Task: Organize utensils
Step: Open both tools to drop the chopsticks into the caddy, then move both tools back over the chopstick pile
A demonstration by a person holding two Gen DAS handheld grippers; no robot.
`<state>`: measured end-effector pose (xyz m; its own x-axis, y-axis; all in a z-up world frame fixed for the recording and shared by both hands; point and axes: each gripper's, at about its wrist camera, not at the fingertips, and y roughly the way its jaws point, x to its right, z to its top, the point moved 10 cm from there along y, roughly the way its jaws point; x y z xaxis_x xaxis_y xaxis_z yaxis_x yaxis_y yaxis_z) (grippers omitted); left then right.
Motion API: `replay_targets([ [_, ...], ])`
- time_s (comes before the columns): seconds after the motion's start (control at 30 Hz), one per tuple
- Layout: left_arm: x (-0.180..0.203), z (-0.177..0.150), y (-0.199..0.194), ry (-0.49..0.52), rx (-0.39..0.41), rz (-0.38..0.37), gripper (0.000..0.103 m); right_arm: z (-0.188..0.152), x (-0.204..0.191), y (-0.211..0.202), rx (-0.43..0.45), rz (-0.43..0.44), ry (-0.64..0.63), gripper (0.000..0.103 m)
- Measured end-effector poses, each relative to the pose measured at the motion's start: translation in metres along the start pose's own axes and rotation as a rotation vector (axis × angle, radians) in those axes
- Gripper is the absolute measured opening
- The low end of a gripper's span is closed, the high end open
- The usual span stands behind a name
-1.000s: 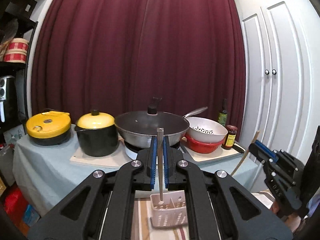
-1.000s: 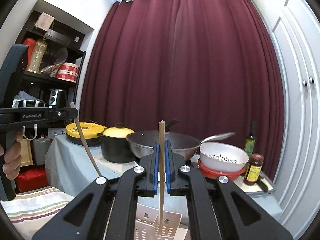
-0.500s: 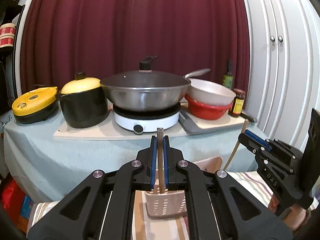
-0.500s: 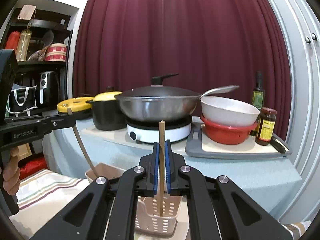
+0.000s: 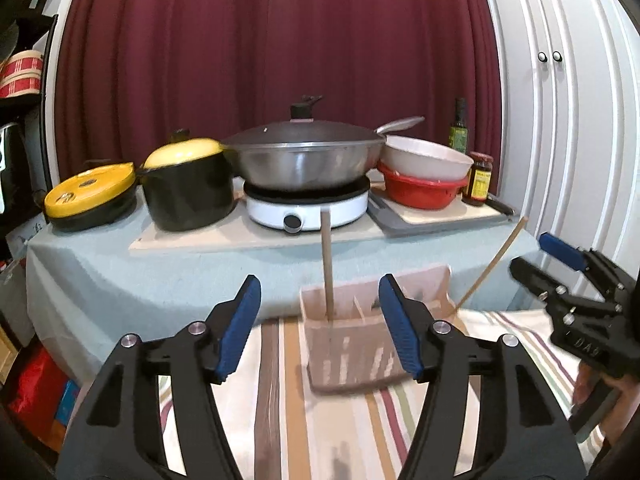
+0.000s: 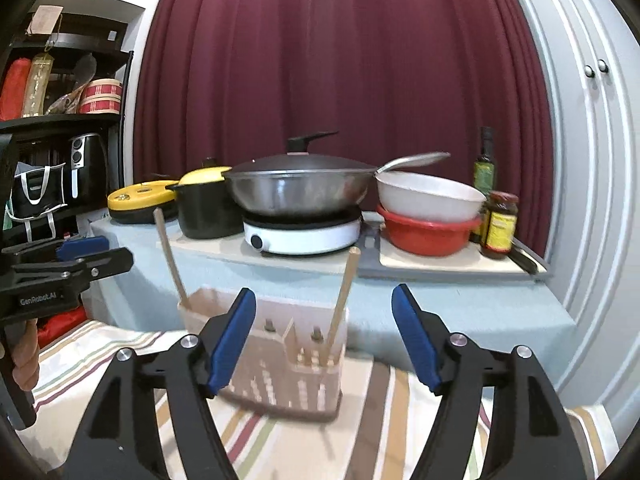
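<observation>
Striped cloth point(image 5: 344, 432) — both tongs point(image 5: 320, 324) point(image 6: 324, 336) gape around caddy point(image 6: 288, 368).

A: What stands ahead of the jaws?
B: The holder point(image 5: 352, 344), on the cloth point(image 5: 280, 408). One chopstick point(image 5: 327, 264) stands in its left part, the other chopstick point(image 5: 490, 266) leans at its right end.
A: And behind it?
B: The bench point(image 5: 160, 276), carrying the wok point(image 5: 304, 164).

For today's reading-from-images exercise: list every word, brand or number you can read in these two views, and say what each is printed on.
"GenRobot.AI": on the left gripper, seen from the right wrist.
"DAS": on the right gripper, seen from the left wrist; the last letter is uncertain.
Jar label: too blurred to read.
Bottle label: too small to read.
</observation>
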<state>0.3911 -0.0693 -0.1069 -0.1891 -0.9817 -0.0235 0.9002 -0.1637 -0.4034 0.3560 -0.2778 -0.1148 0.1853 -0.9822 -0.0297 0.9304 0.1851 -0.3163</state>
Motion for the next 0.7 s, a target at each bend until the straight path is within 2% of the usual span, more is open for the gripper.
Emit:
replay_targets([
  [0.23,-0.009,-0.052,-0.038,-0.029,-0.069,-0.005,0.063,-0.033,0.003,-0.049,-0.048,-0.008,0.017,0.069],
  [0.57,-0.018,-0.13,-0.103,-0.041,-0.124,0.027,0.063,-0.101,-0.011,-0.123,-0.125,-0.021,0.017,0.069],
  [0.7,-0.021,-0.162,-0.125,-0.06,-0.159,0.026,0.063,-0.134,-0.015,-0.15,-0.169,-0.03,0.023,0.064],
])
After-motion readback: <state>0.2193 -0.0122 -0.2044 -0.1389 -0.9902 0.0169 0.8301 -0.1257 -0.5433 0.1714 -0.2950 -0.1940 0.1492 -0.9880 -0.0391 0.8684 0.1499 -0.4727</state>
